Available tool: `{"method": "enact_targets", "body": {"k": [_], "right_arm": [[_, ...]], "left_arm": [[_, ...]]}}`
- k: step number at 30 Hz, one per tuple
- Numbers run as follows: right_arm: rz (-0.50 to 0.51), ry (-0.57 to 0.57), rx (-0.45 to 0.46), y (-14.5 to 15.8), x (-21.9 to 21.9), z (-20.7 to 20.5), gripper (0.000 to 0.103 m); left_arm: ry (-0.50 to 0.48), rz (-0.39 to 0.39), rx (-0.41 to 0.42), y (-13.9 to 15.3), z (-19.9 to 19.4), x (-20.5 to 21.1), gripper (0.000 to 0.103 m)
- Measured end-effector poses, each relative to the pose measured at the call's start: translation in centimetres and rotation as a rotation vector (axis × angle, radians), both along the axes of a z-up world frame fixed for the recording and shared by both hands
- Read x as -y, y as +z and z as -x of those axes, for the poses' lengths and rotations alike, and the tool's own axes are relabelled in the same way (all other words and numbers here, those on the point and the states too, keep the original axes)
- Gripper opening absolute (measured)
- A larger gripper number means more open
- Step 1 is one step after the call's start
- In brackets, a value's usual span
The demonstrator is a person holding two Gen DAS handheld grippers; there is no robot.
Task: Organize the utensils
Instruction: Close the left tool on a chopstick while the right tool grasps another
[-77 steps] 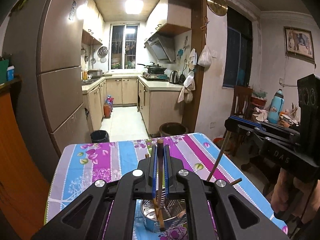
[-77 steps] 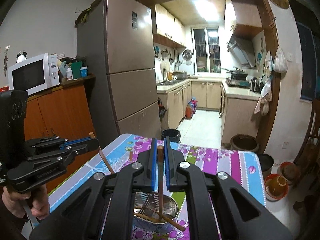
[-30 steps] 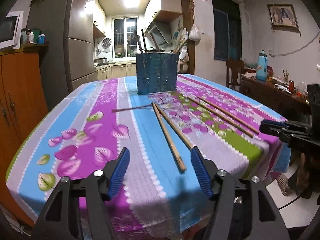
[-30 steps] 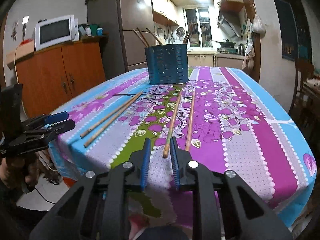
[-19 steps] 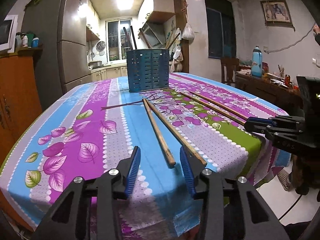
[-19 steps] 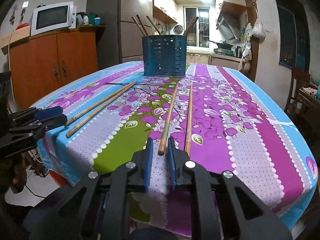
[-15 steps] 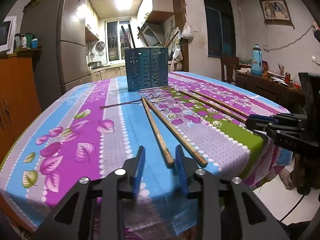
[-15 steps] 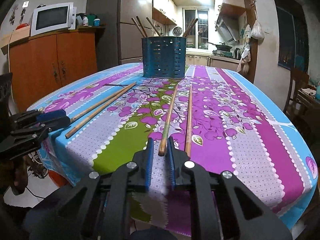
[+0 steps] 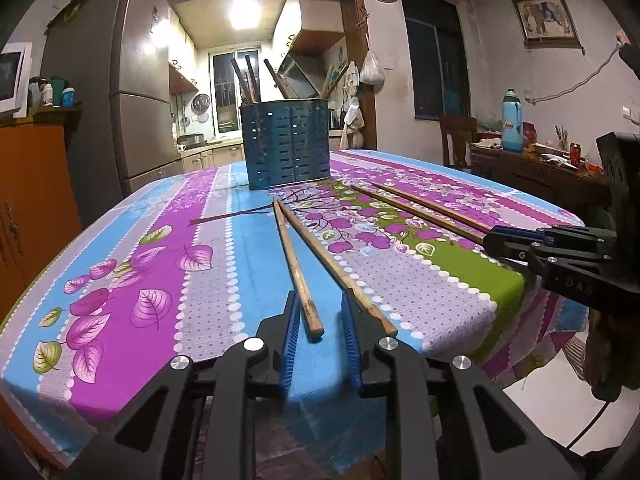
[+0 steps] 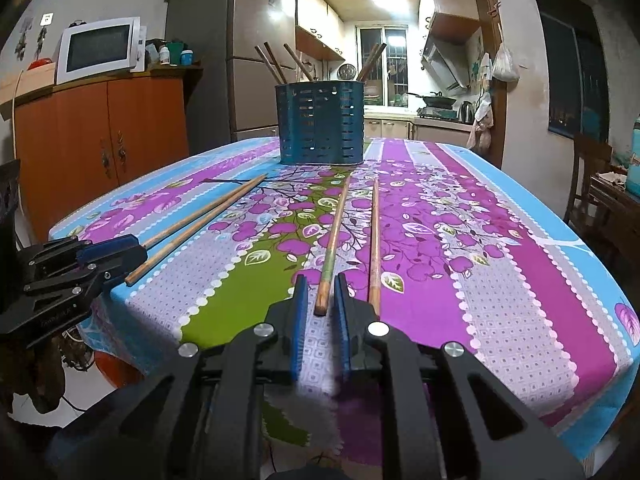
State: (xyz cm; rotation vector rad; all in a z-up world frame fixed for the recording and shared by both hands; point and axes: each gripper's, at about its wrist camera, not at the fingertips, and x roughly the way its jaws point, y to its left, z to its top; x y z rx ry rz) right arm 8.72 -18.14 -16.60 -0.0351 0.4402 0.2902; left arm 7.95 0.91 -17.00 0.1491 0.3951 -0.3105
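Over on the left wrist view, the left gripper (image 9: 318, 320) sits low at the near edge of the table (image 9: 120, 280), and its jaws have just been closing: a second ago they stood wide either side of the pair of chopsticks, now they're narrow around the tip of one chopstick (image 9: 298, 276). There's a sliver of gap on both sides of the stick, so I wouldn't call it a grip yet. Its partner (image 9: 340, 272) lies just outside the right-hand finger, almost touching it. Further back is the blue utensil holder (image 9: 290, 144), already with several sticks poking out. The right gripper (image 9: 516, 242) shows up at the right edge of this view, at the ends of the other pair (image 9: 424, 210).

From the right wrist view it's the same story, just further along. Its blue pads are pulled in tight beside the near end of the greenish chopstick (image 10: 332, 248), a touch narrower than a second ago. Whether they're actually pinching it I can't tell for sure, but it looks very close. The second stick (image 10: 375, 240) runs just outside the right finger. The holder (image 10: 320, 124) is well back across the table, and the left gripper (image 10: 116, 252) sits at the left edge by its own pair.

So my read: both claws are lined up for a simultaneous pick, one stick each. Four sticks remain on the cloth, so there's plenty to go.
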Motion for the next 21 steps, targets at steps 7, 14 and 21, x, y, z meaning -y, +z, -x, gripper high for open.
{"method": "enact_targets", "body": {"k": [7,14,21], "right_arm": [[0.011,0.005,0.023,-0.22,-0.05,-0.02,0.012],[0.040,-0.003,0.052,-0.40,-0.49,0.24,0.012],[0.021,-0.007,0.068,-0.63,-0.29,0.36,0.009]], "left_arm": [[0.010,-0.002,0.017,-0.22,0.04,0.03,0.023],[0.018,0.002,0.030,-0.51,0.36,0.07,0.023],[0.027,0.003,0.039,-0.58,0.54,0.12,0.011]]}}
